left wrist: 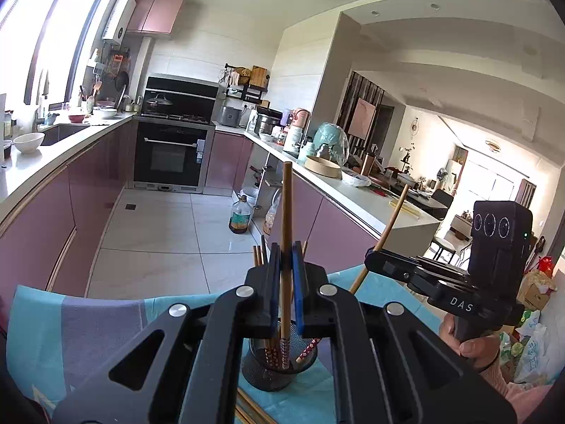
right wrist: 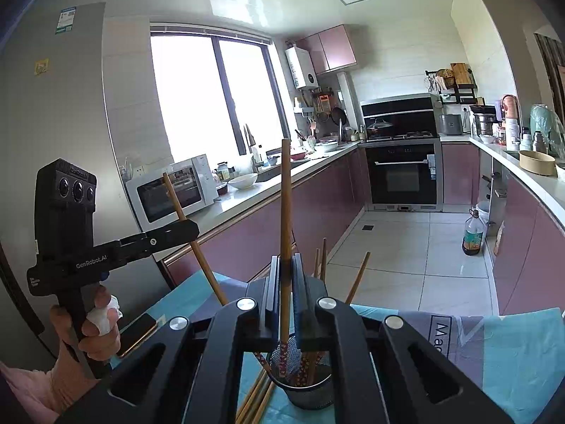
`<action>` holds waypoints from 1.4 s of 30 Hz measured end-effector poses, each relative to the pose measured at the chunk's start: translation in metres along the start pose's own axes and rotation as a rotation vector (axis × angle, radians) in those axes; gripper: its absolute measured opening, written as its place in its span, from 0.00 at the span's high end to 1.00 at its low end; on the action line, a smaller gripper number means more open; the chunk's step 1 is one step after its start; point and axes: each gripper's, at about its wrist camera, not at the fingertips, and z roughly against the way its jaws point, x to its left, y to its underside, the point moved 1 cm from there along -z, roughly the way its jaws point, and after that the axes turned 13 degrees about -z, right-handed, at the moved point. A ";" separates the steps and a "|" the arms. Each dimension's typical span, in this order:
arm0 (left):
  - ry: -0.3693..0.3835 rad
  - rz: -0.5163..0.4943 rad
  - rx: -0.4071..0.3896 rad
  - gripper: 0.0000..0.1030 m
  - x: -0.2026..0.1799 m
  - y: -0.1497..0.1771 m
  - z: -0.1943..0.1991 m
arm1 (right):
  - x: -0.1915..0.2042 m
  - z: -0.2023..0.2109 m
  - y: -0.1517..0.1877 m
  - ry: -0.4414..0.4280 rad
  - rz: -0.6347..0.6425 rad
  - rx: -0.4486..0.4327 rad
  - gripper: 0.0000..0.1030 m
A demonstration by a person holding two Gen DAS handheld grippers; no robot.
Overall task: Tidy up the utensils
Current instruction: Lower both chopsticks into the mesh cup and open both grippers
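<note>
A black mesh cup [left wrist: 275, 371] [right wrist: 307, 388] stands on a teal and grey cloth [left wrist: 70, 335] [right wrist: 512, 353] and holds several chopsticks. My left gripper [left wrist: 285, 258] is shut on one wooden chopstick [left wrist: 286, 212], held upright with its patterned tip in the cup. My right gripper [right wrist: 285, 268] is shut on another wooden chopstick [right wrist: 285, 194], also upright with its tip in the cup. Each gripper shows in the other's view, the right gripper [left wrist: 374, 254] at the right and the left gripper [right wrist: 187, 229] at the left. Several loose chopsticks [right wrist: 254, 402] lie on the cloth beside the cup.
A phone [right wrist: 139, 332] lies on the cloth at the left. A grey fridge [right wrist: 53, 123] stands close on the left. Kitchen counters [left wrist: 53, 155] [right wrist: 529, 176] run along both sides. An oil bottle [left wrist: 240, 215] stands on the tiled floor.
</note>
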 end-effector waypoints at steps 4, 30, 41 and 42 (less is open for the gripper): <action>-0.015 0.000 0.030 0.93 -0.003 0.001 -0.015 | -0.001 -0.015 0.004 0.027 -0.004 0.020 0.95; -0.009 -0.045 0.303 0.93 0.017 0.034 -0.127 | -0.027 -0.084 0.034 0.174 -0.006 0.265 0.94; -0.041 -0.020 0.294 0.85 0.022 0.052 -0.129 | -0.030 -0.080 0.039 0.177 -0.032 0.242 0.91; -0.043 -0.016 0.290 0.82 0.023 0.053 -0.128 | -0.030 -0.080 0.039 0.171 -0.031 0.241 0.91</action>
